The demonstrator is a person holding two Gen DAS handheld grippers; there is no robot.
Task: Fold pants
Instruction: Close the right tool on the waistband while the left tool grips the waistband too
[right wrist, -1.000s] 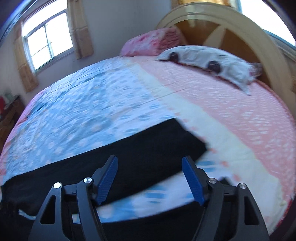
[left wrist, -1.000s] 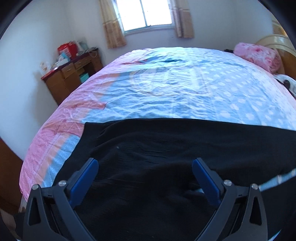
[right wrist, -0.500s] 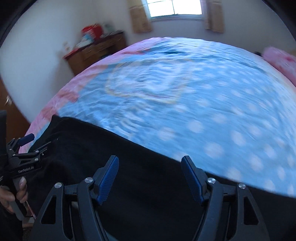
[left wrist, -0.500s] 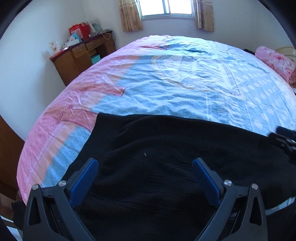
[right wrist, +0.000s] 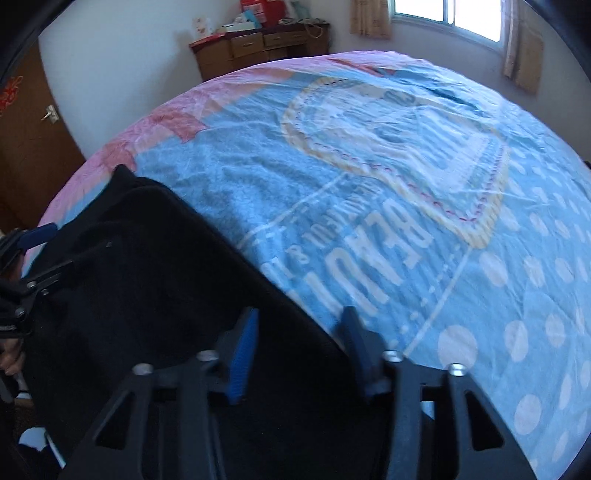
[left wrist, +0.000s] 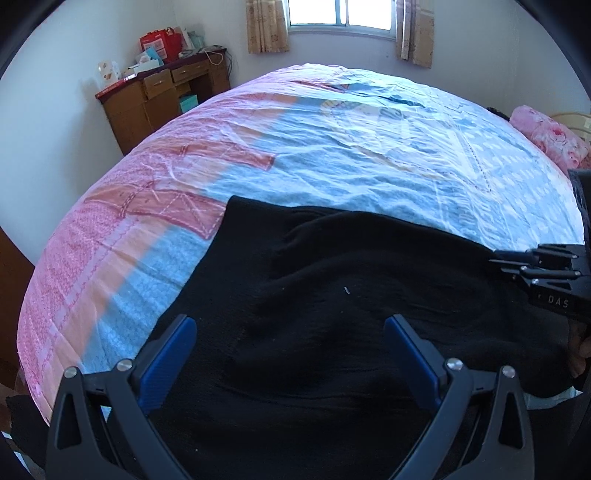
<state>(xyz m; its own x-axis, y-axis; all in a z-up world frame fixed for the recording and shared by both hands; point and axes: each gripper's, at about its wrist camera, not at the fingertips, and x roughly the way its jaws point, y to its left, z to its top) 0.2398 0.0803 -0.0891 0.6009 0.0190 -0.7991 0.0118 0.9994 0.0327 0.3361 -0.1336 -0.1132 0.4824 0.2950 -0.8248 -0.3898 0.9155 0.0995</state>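
Black pants (left wrist: 332,295) lie folded over on the near part of a bed with a blue and pink sheet (left wrist: 369,155). My left gripper (left wrist: 290,343) is open and empty just above the pants. My right gripper (right wrist: 299,332) is open, its fingers narrower apart, over the far edge of the pants (right wrist: 147,295). The right gripper also shows at the right edge of the left wrist view (left wrist: 546,273); the left one shows at the left edge of the right wrist view (right wrist: 22,266).
A wooden desk (left wrist: 162,99) with boxes stands by the far left wall, below a curtained window (left wrist: 340,14). A pink pillow (left wrist: 554,136) lies at the far right. A brown door (right wrist: 26,140) is at the left.
Both grippers have swung left toward the waist end of the pants. The right gripper's fingers have drawn closer together. The pants now lie doubled over.
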